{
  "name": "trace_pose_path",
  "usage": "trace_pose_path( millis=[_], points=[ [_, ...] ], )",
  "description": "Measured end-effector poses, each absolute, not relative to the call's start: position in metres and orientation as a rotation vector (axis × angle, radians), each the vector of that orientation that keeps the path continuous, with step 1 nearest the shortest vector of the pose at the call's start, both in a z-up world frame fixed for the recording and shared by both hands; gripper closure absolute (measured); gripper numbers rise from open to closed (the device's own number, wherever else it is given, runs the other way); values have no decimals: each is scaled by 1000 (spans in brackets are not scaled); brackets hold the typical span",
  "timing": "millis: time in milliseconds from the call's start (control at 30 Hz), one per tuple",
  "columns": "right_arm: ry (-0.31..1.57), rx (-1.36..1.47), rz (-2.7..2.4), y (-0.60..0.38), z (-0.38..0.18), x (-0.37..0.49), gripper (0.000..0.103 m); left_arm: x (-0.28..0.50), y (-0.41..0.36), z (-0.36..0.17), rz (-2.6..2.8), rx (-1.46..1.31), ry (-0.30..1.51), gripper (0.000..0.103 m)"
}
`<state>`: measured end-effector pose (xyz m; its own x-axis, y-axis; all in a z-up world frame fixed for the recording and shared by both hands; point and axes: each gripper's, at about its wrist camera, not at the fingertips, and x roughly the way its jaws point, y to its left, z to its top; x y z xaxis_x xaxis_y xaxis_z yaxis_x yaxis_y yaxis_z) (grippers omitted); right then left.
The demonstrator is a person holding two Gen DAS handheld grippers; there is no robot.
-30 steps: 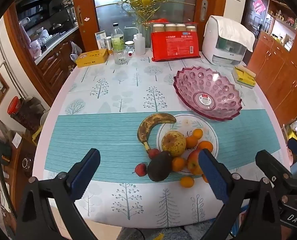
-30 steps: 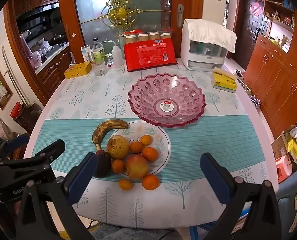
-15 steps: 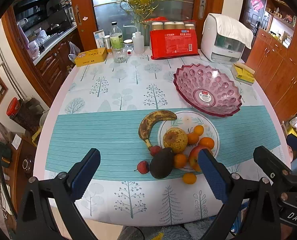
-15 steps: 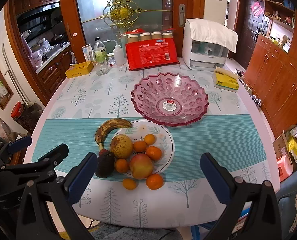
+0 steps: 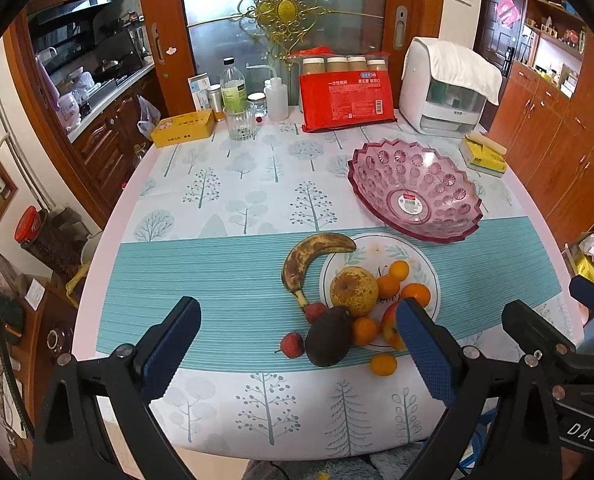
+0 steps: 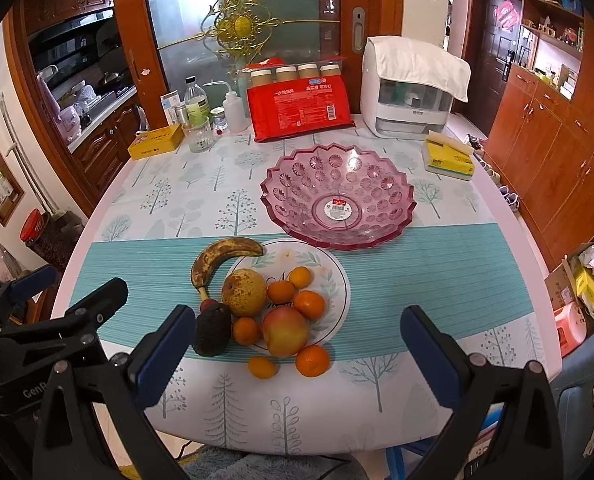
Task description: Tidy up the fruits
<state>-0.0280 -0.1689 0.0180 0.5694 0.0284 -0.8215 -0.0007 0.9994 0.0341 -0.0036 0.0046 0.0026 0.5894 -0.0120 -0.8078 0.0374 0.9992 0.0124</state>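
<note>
A plate [image 6: 337, 280] sits at centre frame on the surface [image 6: 437, 280], holding a pear [image 6: 244, 293], an apple [image 6: 285, 331] and several oranges [image 6: 309, 304]. A banana [image 6: 217, 256] curves along the plate's upper left rim, an avocado [image 6: 212, 334] lies at its lower left, and two oranges [image 6: 312, 360] rest on the surface just below it. A bowl [image 6: 339, 196] stands above and right of the plate, with a packet [image 6: 299, 110] and a bottle [image 6: 195, 106] behind it along the top of the frame.

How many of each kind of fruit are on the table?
banana: 1
pear: 1
apple: 1
avocado: 1
tangerines: 6
small red lychees: 2
Total: 12
</note>
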Motion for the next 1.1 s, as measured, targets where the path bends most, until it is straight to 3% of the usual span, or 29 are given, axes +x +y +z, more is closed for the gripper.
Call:
trace_pose_path(
  millis=[1100],
  points=[
    [959,45,5,-165,20,-30,0,1,10,6,-45,51,929,6]
  ],
)
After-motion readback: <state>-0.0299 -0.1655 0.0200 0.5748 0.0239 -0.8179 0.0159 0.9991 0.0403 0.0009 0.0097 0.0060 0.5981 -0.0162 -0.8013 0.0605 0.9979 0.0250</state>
